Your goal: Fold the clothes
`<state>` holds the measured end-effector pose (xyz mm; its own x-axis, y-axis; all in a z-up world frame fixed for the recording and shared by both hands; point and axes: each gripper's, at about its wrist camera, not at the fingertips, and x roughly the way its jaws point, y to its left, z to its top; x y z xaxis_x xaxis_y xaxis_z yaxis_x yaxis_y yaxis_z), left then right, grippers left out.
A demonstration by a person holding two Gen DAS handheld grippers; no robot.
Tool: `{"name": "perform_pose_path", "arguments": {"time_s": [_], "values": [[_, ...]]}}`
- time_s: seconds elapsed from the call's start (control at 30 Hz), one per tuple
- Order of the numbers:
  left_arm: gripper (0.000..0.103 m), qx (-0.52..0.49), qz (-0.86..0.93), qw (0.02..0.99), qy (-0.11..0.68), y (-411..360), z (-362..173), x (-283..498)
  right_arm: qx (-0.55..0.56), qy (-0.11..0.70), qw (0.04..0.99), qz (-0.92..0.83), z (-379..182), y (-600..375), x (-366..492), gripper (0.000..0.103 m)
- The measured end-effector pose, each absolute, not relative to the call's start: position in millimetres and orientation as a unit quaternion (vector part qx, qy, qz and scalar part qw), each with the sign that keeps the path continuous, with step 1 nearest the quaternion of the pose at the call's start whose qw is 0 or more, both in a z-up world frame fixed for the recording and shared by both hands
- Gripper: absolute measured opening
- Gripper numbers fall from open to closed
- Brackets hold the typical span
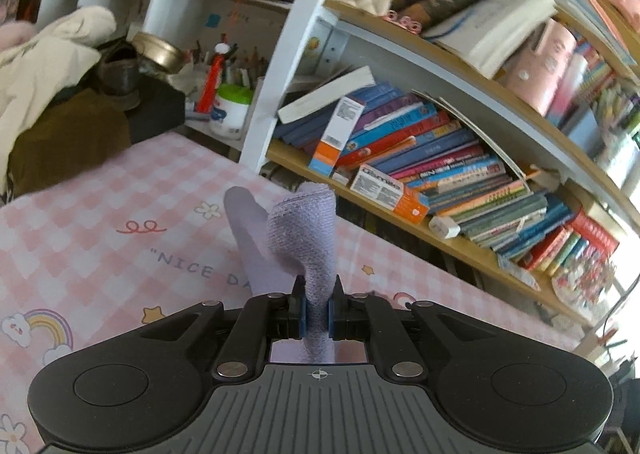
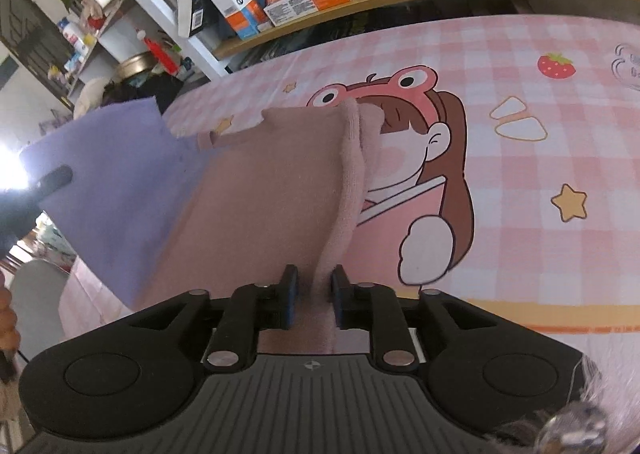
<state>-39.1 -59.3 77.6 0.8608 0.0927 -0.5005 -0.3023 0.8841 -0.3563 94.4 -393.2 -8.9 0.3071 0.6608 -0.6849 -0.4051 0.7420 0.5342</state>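
Observation:
My left gripper (image 1: 317, 308) is shut on a bunched fold of lilac cloth (image 1: 302, 238), which stands up above the jaws over the pink checked sheet (image 1: 100, 213). My right gripper (image 2: 313, 296) is shut on the edge of a dusty pink cloth (image 2: 272, 181), held above the bed. In the right wrist view the pink cloth spreads to the left, and a lilac panel (image 2: 112, 181) hangs beside it; whether the two are one garment I cannot tell.
A bookshelf (image 1: 440, 157) packed with books runs along the far side of the bed. A cream garment (image 1: 44, 65) and clutter lie at the far left. The sheet's cartoon girl print (image 2: 432, 157) lies under the right gripper.

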Motion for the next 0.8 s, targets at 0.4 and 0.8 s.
{"name": "perform_pose_path", "arguments": {"time_s": [0.4,0.8], "values": [[0.009,0.019,0.001,0.956,0.292,-200,85,-16,0.189,0.495,0.774,0.346,-21,-409,101,0.008],[0.036,0.283,-0.097,0.871,0.39,-299,12,-12,0.221,0.506,0.754,0.356,-27,-422,101,0.008]]}}
